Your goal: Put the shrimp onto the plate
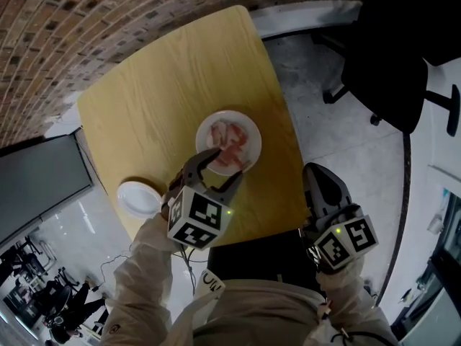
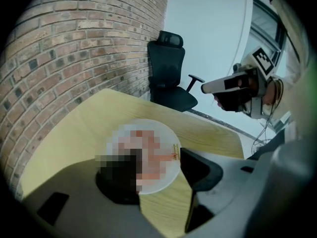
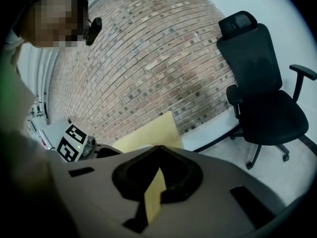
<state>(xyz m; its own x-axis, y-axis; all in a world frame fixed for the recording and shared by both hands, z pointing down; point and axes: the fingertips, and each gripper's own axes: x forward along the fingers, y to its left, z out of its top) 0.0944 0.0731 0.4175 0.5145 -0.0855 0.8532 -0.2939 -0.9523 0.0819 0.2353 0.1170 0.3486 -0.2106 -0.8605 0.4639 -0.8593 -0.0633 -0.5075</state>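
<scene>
Head view: left gripper [image 1: 225,166] angled down, jaws spread over the plate [image 1: 203,127]; right gripper [image 1: 315,171] apparently pinched shut, empty.

Place: office-type room, by the looks of it.
Seating: black high-backed swivel office chair [image 3: 262,98], on castors.
Wall: red-brown brick wall [image 1: 86,20].
Bench: pale rounded wooden bench [image 1: 158,85].
Floor: glossy grey floor [image 1: 338,150].

shrimp [image 1: 232,148] lie on the plate [image 1: 209,131]; a smaller dish [image 1: 138,199] sits left of it.
</scene>
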